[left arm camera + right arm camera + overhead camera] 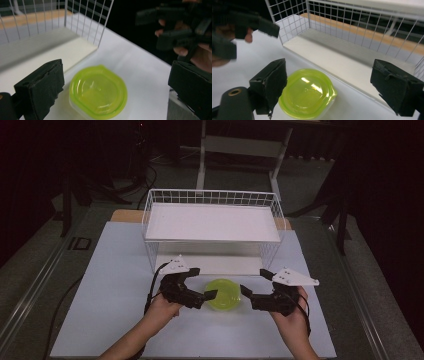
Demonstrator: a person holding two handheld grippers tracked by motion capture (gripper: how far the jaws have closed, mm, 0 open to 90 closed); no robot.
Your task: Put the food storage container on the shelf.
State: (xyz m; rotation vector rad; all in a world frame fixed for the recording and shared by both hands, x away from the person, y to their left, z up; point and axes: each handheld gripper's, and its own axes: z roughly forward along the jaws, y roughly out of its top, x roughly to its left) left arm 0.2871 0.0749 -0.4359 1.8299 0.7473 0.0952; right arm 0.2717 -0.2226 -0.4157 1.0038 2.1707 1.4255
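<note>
1. The desk [100, 320], covered in a pale sheet, carried a white wire rack [212, 227] at its far middle. The rack had an upper shelf and a lower shelf, and both looked bare.
2. A lime-green lidded container [223, 295] sat on the desk just in front of the rack's lower shelf, lid on, upright, not lifted.
3. The left gripper [210, 296] was at the container's left side, jaws open. In the left gripper view the container [98, 91] lay between the two jaws and ahead of them, untouched as far as I could tell.
4. The right gripper [246, 292] was at the container's right side, jaws also open. In the right gripper view the container [307, 93] sat between and beyond the jaws, nearer the left one; contact could not be confirmed.
5. Judgement: an early stage. Both grippers were closing in on the container, nothing was grasped. The grip itself remained, then presumably a lift, perhaps onto a rack shelf.
</note>
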